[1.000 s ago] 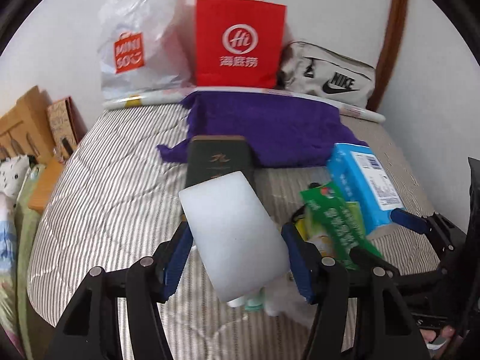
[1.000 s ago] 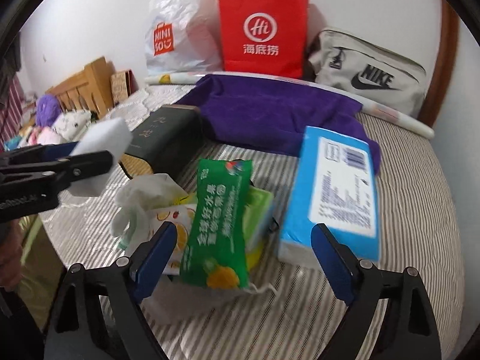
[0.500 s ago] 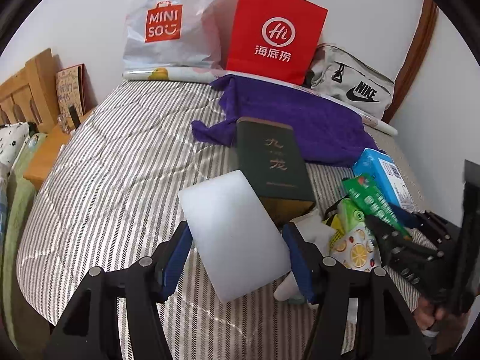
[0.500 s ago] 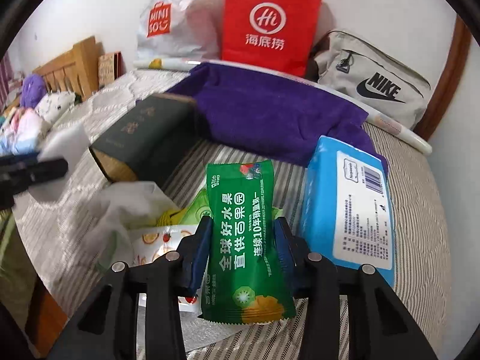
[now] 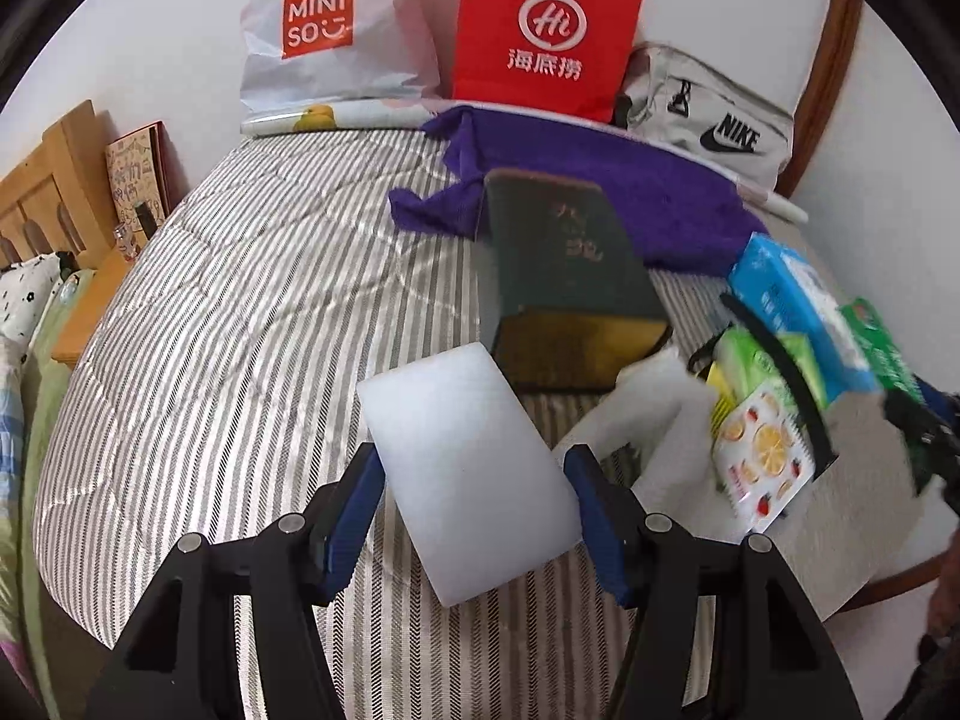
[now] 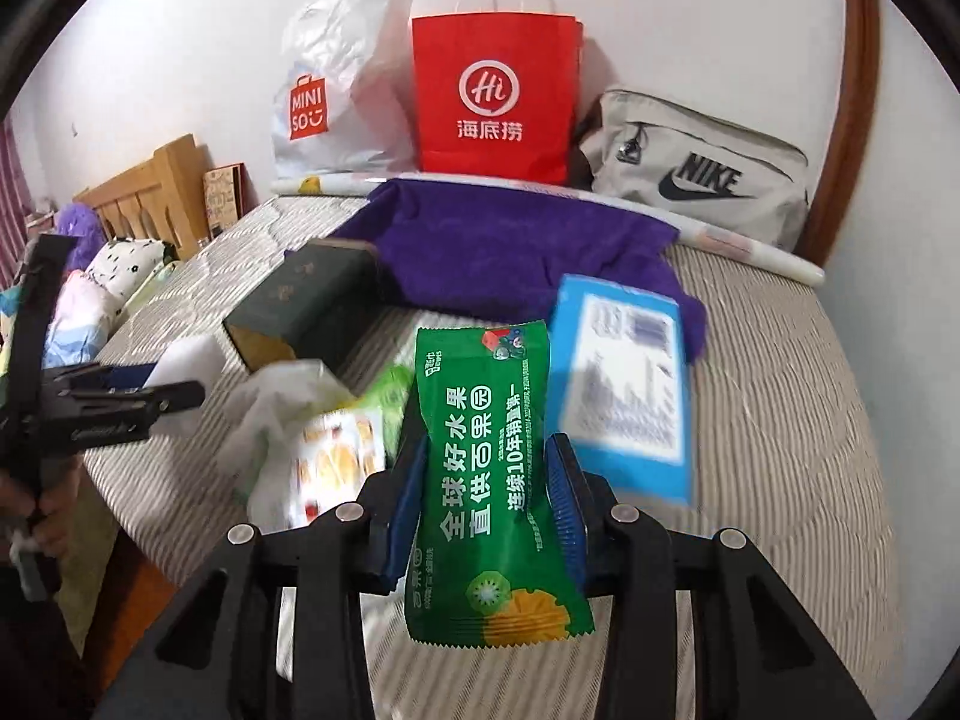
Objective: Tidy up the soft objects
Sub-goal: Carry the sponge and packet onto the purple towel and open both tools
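Observation:
My left gripper (image 5: 474, 480) is shut on a white sponge block (image 5: 468, 468) and holds it above the striped bedspread (image 5: 240, 330). My right gripper (image 6: 489, 474) is shut on a green snack packet (image 6: 489, 468) and holds it lifted over the bed. A blue tissue pack (image 6: 624, 384), a fruit-print pouch (image 6: 336, 456), a light green pack (image 6: 393, 396) and a crumpled white plastic bag (image 6: 276, 414) lie in a pile by the bed's front edge. A purple towel (image 6: 516, 252) lies spread at the back. The left gripper shows at the left of the right wrist view (image 6: 174, 396).
A dark green box (image 5: 564, 276) lies on the bed in front of the towel. A Miniso bag (image 5: 324, 30), a red paper bag (image 5: 546, 30) and a grey Nike bag (image 5: 714, 114) stand along the wall. A wooden headboard (image 5: 36, 204) is at the left.
My right gripper has closed on the green packet and lifted it off the pile. My left gripper has carried the sponge back and to the left, away from the pile.

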### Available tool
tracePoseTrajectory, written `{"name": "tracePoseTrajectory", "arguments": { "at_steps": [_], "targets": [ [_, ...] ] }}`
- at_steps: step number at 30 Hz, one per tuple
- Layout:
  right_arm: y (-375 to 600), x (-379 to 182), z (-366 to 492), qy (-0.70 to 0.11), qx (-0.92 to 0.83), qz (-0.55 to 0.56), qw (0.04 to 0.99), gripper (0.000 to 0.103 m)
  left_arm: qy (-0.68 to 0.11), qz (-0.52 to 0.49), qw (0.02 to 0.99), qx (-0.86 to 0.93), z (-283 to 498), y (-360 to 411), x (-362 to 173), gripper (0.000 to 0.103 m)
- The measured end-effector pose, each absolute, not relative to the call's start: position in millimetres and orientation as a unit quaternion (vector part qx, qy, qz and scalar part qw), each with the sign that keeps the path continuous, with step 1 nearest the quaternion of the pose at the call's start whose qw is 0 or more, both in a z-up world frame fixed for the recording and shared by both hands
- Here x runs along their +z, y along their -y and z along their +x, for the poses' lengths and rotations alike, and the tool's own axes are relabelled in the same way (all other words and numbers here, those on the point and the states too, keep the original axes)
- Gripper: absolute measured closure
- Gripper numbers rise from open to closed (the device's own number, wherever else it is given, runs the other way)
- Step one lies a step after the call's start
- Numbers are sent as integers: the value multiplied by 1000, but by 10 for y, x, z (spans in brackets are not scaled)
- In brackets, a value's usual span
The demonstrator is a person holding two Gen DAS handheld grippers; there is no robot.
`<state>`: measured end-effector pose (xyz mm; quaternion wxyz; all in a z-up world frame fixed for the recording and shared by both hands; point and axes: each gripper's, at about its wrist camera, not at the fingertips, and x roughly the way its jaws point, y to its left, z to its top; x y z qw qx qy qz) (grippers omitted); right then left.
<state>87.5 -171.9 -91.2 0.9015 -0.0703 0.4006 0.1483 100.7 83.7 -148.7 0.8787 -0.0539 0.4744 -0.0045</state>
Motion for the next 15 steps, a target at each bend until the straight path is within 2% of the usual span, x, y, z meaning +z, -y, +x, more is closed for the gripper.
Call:
{"name": "tracePoseTrajectory", "arguments": {
  "at_steps": [8,15],
  "targets": [
    [2115,-1287,542,-438,131,-68,887,63,-477,-33,878,7,972,-781,-1723,40],
    [2289,-1670,650,-461,105,-47,880,63,-471,-28,882,10,947,-746,-1825,36]
  ]
}}
